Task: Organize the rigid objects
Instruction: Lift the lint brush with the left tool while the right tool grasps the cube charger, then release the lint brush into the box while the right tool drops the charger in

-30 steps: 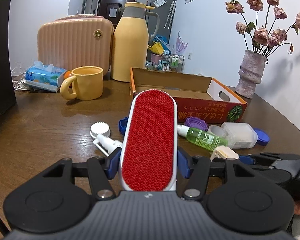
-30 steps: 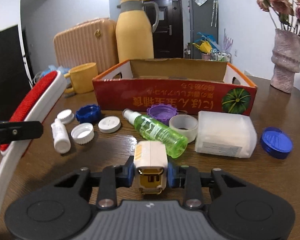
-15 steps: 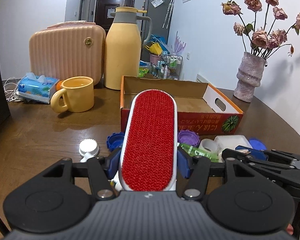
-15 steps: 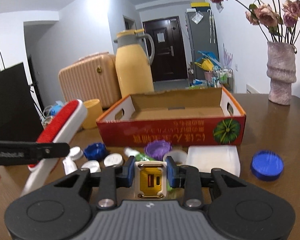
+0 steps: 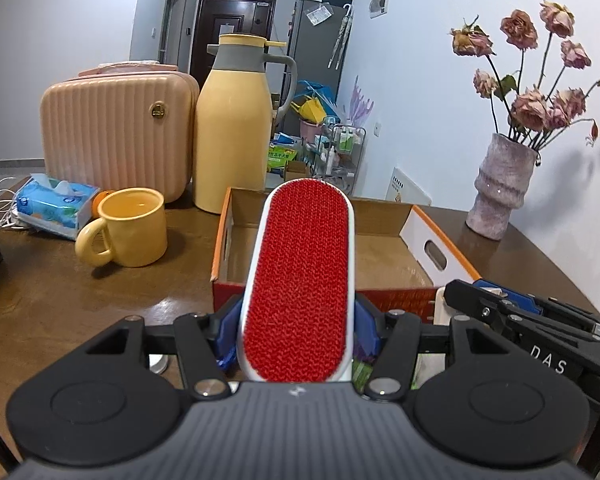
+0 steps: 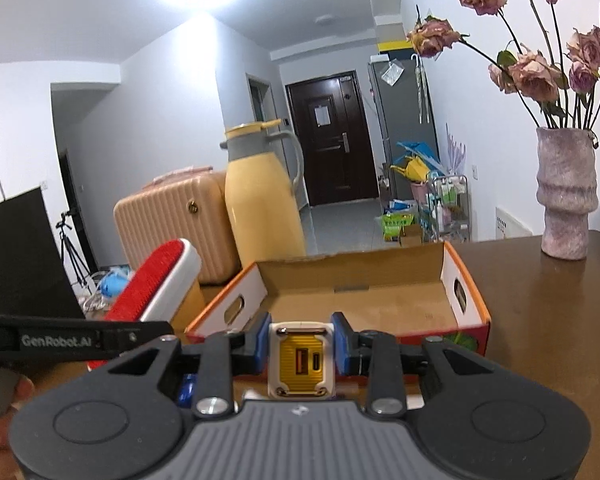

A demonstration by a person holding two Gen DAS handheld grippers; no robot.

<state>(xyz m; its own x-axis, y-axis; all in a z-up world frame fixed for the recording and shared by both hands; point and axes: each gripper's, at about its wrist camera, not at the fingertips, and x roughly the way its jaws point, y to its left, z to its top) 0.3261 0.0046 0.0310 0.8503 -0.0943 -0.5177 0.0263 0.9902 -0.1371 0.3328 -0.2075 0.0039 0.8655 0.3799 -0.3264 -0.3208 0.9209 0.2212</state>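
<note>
my left tongs (image 5: 298, 332) are clamped on a lint brush (image 5: 300, 280), blue pads pressing its white sides low down near the handle end. the brush lies flat along the fingers, red face up, its rounded tip reaching out over the near wall of the box (image 5: 432, 248). these tongs are off the worktop (image 5: 60, 288) and tip down toward the box.

my right tongs (image 6: 301, 344) are shut on a charger (image 6: 301, 358), a small white block with a yellow face and two ports turned toward the camera. the pads grip its left and right sides. these tongs are held closer to level, just in front of the box's near wall, with the open inside of the box straight ahead.

the two tongs sit side by side: from the right view the brush (image 6: 156, 284) slants up at the left, with part of my left hand (image 6: 4, 404) at the frame's lower left edge; from the left view the right tongs (image 5: 496, 300) come in low at the right.

the box is a shallow cardboard tray, red outside, and what i can see of its floor is bare. behind it stand a yellow jug (image 5: 236, 128), a ribbed case (image 5: 116, 136) and a mug (image 5: 132, 226); a vase (image 5: 500, 188) of dried roses is at the right.
</note>
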